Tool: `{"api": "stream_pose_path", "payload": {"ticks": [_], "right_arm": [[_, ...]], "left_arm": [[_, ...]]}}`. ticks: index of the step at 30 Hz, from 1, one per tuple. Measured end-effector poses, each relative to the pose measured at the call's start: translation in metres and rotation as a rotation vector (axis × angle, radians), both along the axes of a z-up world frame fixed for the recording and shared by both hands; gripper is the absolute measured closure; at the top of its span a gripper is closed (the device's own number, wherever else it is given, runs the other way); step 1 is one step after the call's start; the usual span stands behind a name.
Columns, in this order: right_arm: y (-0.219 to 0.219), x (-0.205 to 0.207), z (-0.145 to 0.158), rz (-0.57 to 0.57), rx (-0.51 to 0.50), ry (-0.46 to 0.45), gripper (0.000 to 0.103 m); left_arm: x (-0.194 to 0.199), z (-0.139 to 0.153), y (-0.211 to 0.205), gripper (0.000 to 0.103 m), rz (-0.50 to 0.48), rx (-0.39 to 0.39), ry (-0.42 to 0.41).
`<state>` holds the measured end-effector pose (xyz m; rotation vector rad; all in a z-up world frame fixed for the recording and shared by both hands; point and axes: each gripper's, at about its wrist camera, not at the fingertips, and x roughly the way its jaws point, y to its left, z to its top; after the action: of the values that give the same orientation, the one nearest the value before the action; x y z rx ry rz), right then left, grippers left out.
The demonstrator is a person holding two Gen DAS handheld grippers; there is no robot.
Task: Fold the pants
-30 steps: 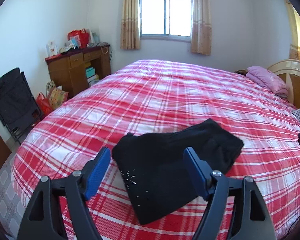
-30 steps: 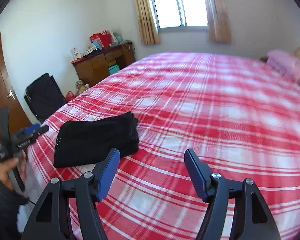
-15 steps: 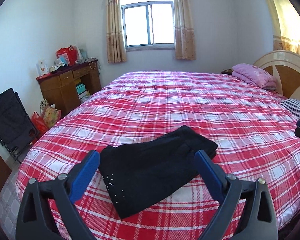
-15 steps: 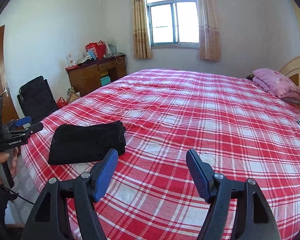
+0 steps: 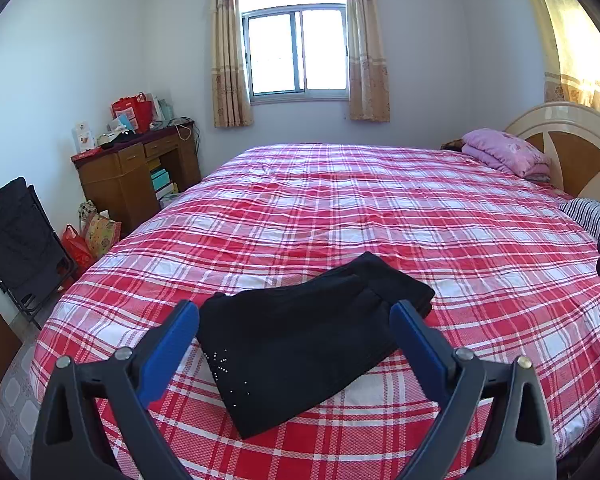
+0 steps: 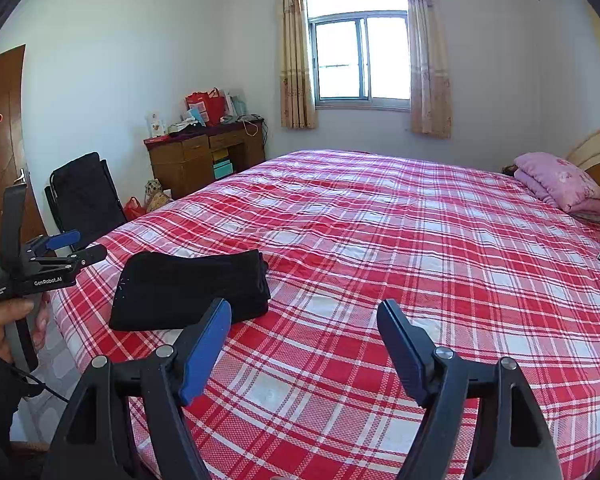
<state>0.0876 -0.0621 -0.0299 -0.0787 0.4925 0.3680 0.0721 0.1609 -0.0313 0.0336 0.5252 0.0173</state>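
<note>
The black pants lie folded in a compact rectangle near the front corner of the red plaid bed. They also show at the left in the right wrist view. My left gripper is open and empty, held above and behind the pants. It also shows in the right wrist view, off the bed's left edge. My right gripper is open and empty above bare bedspread, to the right of the pants.
A wooden desk with bags stands at the left wall. A black folding chair is beside it. Pink bedding and a headboard are at the far right. A striped pillow lies at the right edge.
Both grippers have drawn back and tilted up from the bed, so more of the room shows. The pants lie still, folded as before.
</note>
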Motion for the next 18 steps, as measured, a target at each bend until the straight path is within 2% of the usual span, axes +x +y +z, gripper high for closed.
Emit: {"api": "stream_pose_path", "payload": {"ticks": [18], "right_arm": [[0.0058, -0.0047, -0.0011, 0.006, -0.024, -0.031, 0.025]], "left_arm": [[-0.0002, -0.0028, -0.0046, 0.002, 0.005, 0.015, 0.014]]}}
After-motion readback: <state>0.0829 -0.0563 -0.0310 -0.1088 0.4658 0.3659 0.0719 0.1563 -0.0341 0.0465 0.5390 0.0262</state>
